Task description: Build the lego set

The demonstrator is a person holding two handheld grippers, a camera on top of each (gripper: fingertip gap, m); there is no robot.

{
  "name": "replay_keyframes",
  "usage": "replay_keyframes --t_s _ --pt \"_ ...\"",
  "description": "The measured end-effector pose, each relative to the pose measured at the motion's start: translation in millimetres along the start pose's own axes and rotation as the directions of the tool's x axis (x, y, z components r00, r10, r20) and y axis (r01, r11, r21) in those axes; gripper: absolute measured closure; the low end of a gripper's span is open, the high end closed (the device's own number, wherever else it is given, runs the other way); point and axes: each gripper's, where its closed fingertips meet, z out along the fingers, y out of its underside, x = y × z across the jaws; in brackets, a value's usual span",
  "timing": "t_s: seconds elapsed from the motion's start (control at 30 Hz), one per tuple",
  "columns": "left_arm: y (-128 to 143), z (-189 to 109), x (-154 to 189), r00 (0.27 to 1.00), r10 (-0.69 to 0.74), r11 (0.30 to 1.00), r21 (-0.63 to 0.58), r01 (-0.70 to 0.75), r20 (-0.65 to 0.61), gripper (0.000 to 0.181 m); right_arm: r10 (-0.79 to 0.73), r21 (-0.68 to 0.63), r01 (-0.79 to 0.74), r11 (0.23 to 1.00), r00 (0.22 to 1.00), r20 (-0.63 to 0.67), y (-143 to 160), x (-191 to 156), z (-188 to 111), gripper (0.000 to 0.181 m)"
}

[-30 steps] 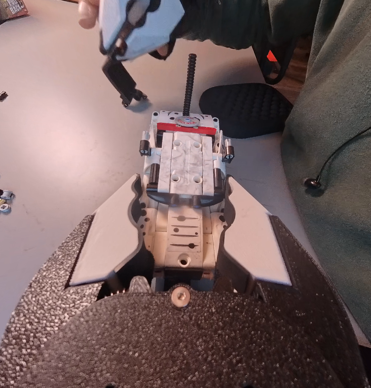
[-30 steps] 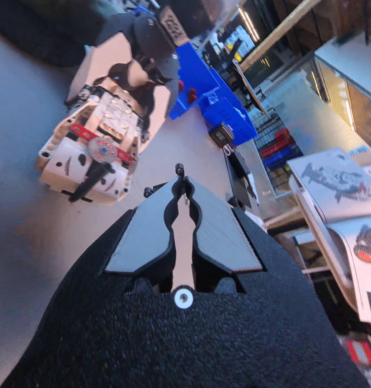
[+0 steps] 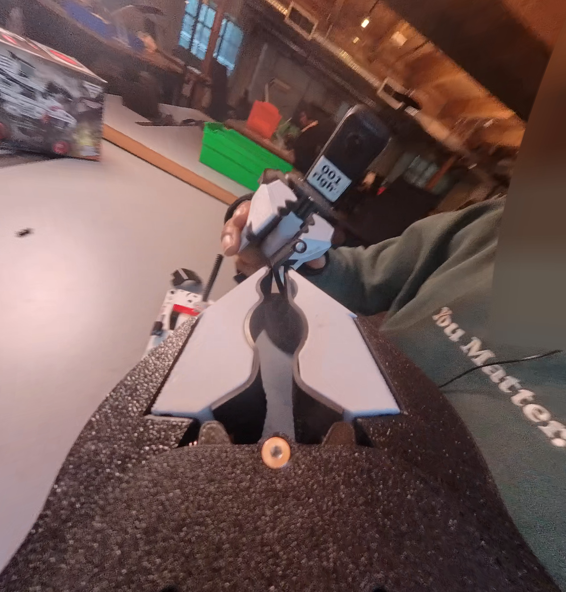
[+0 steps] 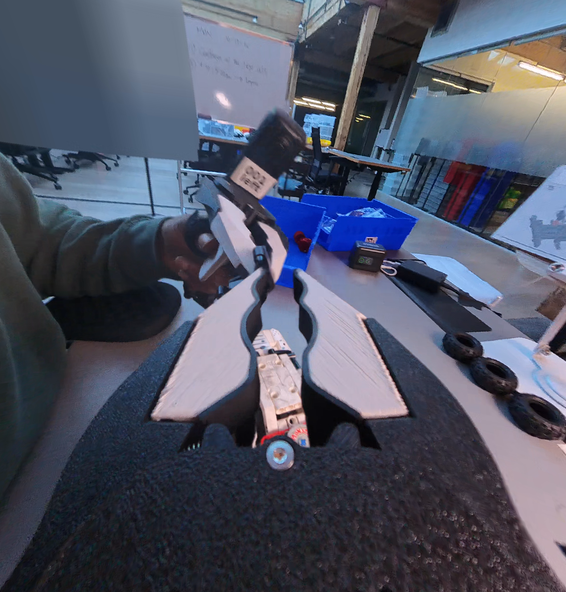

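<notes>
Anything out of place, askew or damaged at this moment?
Nothing looks broken or spilled. Only a small dark piece lies alone on the table, well apart from the lego model.

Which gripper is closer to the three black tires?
Right. The right gripper hangs above the table just left of the three black tires; the left gripper is farther left, beyond it.

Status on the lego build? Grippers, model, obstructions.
Left gripper shut on small black piece; right gripper open. Lego model on table, unheld. Nothing blocking.
</notes>
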Motion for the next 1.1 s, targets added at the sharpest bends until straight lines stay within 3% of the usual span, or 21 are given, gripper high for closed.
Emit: replay_keyframes --t_s 0.03,0.13,0.2,0.23,0.33,0.47,0.57,0.63,0.7,0.77,0.87,0.93,1.03,1.1 --pt "-3 -10 -11 0.986 0.103 0.995 -0.034 -0.099 0.132 0.181 -0.016 -0.028 0.016 0.999 1.000 -0.009 2 4 -4 0.147" --pt "-30 -85 -46 0.799 0.314 0.949 -0.151 -0.276 0.513 0.181 0.032 -0.113 -0.047 0.993 0.991 -0.131 9 43 -43 0.138" --pt "-40 -164 -76 0.536 0.401 0.915 -0.293 -0.279 0.743 0.181 0.009 -0.277 -0.080 0.957 0.969 -0.247 40 76 -84 0.139" --pt "-35 -205 -91 0.402 0.435 0.900 -0.381 -0.210 0.805 0.181 -0.009 -0.396 -0.111 0.912 0.957 -0.288 66 88 -108 0.140" --pt "-2 -290 -118 0.215 0.479 0.864 -0.501 0.058 0.851 0.181 0.104 -0.642 -0.304 0.704 0.938 -0.330 145 82 -157 0.123" --pt "26 -327 -136 0.179 0.484 0.835 -0.514 0.198 0.856 0.181 0.094 -0.744 -0.340 0.575 0.931 -0.353 203 69 -167 0.118" --pt "34 -327 -142 0.183 0.476 0.832 -0.508 0.223 0.860 0.173 0.123 -0.677 -0.355 0.645 0.922 -0.366 196 76 -156 0.157" --pt "29 -318 -139 0.198 0.453 0.853 -0.487 0.186 0.869 0.154 0.061 -0.682 -0.276 0.678 0.945 -0.321 183 77 -151 0.158" --pt "18 -292 -128 0.293 0.387 0.899 -0.428 0.091 0.874 0.143 -0.017 -0.620 -0.163 0.767 0.962 -0.274 151 75 -137 0.158" --pt "9 -250 -110 0.468 0.277 0.947 -0.320 0.013 0.839 0.133 -0.142 -0.491 -0.005 0.871 0.955 -0.261 101 74 -119 0.158" --pt "-5 -166 -65 0.790 0.094 0.993 -0.114 -0.031 0.606 0.130 -0.219 -0.276 0.166 0.947 0.960 -0.176 28 44 -87 0.158" --pt "-6 -110 -27 0.934 0.004 0.999 -0.045 0.012 0.357 0.132 -0.284 -0.211 0.259 0.943 0.954 -0.099 5 21 -64 0.158" --pt "-1 -45 15 0.993 -0.100 0.995 -0.009 0.100 0.057 0.138 -0.386 -0.161 0.381 0.911 0.923 0.001 -3 -10 -28 0.158" --pt "2 -19 27 0.985 -0.163 0.986 0.008 0.164 -0.046 0.142 -0.424 -0.141 0.427 0.893 0.904 0.050 0 -25 -10 0.157"
